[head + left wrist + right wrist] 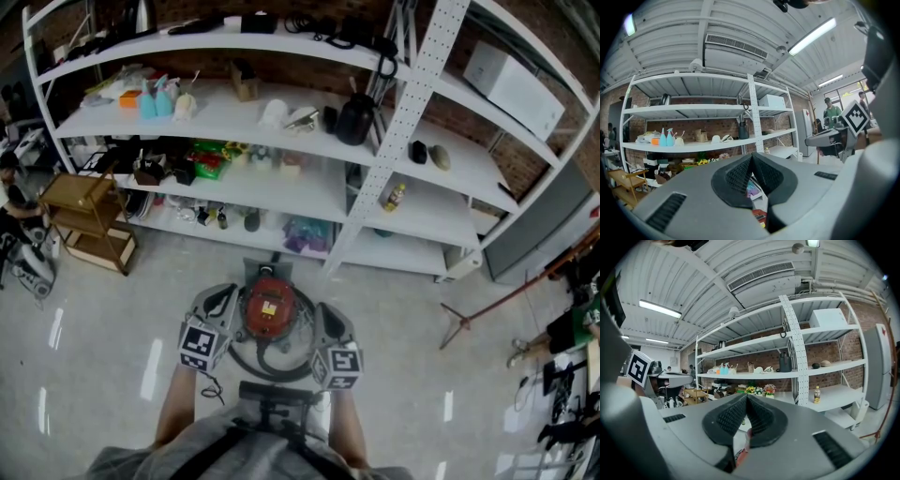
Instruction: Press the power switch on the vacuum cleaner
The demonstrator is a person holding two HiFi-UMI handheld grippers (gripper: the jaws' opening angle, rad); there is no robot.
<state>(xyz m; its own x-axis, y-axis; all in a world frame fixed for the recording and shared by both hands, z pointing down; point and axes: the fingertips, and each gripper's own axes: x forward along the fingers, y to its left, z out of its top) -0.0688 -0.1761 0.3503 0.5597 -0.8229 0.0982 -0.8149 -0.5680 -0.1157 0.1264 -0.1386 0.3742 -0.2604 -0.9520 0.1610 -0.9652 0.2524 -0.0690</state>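
A round red vacuum cleaner point(270, 307) stands on the floor right in front of me, with its black hose point(281, 364) looped round its near side. My left gripper point(221, 300) hangs just left of it and my right gripper point(325, 317) just right of it, neither touching it. Both are shut with nothing held: the left gripper's point(751, 161) black pads meet at the tip, and so do the right gripper's point(746, 401). Slivers of the red vacuum cleaner point(760, 217) point(739, 455) show below the pads. I cannot make out the power switch.
A tall white shelf rack point(281, 117) full of bottles and small goods stands behind the vacuum cleaner. A wooden trolley point(89, 220) is at the left, and a long-handled stick point(506, 298) lies on the floor at the right. People sit at both side edges.
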